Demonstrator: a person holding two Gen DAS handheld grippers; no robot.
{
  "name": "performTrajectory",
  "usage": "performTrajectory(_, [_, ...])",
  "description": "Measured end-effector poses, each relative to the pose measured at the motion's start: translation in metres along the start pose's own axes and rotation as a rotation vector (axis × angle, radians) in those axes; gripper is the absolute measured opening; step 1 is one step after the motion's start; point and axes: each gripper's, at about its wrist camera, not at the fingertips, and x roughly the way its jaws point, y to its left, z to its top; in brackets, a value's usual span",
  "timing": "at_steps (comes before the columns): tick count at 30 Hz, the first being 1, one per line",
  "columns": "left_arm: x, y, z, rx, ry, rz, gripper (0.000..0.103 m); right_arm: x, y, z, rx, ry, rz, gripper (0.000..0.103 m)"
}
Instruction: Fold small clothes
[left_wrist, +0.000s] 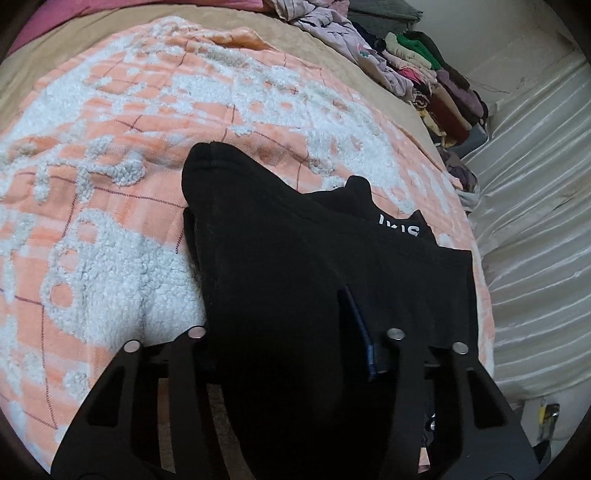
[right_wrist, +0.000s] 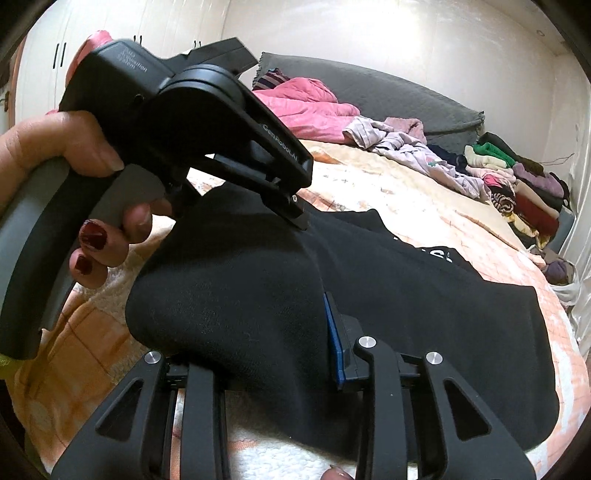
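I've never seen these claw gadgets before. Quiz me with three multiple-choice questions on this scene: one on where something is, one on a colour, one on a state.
1. Where is the stack of folded clothes?
A. At the far edge of the bed
B. On the floor
C. Under the black garment

2. What colour is the garment being handled?
A. Pink
B. Black
C. Green

3. What is the right claw doing?
A. Hanging open over bare blanket
B. Lying on the bed
C. Pinching the black garment

Answers: 1 A, the stack sits at the far side of the bed, past the patterned blanket. 2 B, the cloth is black with white lettering. 3 C, the fabric is bunched between its fingers; the left claw grips the same garment too.
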Motion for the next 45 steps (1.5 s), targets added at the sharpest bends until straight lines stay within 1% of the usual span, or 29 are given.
performTrajectory(1, [-0.001,-0.002,0.000,0.004,-0.005,0.003,0.033,-0.001,0.000,0.000,0.000,-0.003,-0.002,0.029])
performTrajectory(4, [-0.006,-0.006,0.001,0.016,-0.015,0.016,0.026,-0.002,-0.003,0.000,0.008,-0.010,-0.002,0.028])
performTrajectory(6, [-0.012,-0.013,0.002,0.028,-0.029,0.023,0.023,-0.006,-0.005,0.000,0.020,-0.020,0.000,0.028])
performTrajectory(13, [-0.029,-0.043,0.003,0.079,-0.059,0.052,0.022,-0.026,-0.019,0.002,0.069,-0.067,-0.003,0.028])
performTrajectory(18, [-0.036,-0.067,0.003,0.114,-0.074,0.074,0.022,-0.040,-0.029,0.002,0.103,-0.084,-0.016,0.027])
performTrajectory(24, [-0.040,-0.096,-0.001,0.152,-0.094,0.077,0.021,-0.055,-0.048,0.000,0.153,-0.103,-0.025,0.027])
performTrajectory(33, [-0.034,-0.130,-0.006,0.186,-0.094,0.082,0.021,-0.066,-0.072,-0.006,0.223,-0.108,-0.035,0.027])
performTrajectory(45, [-0.018,-0.164,-0.012,0.213,-0.082,0.103,0.021,-0.073,-0.099,-0.021,0.308,-0.109,-0.015,0.027])
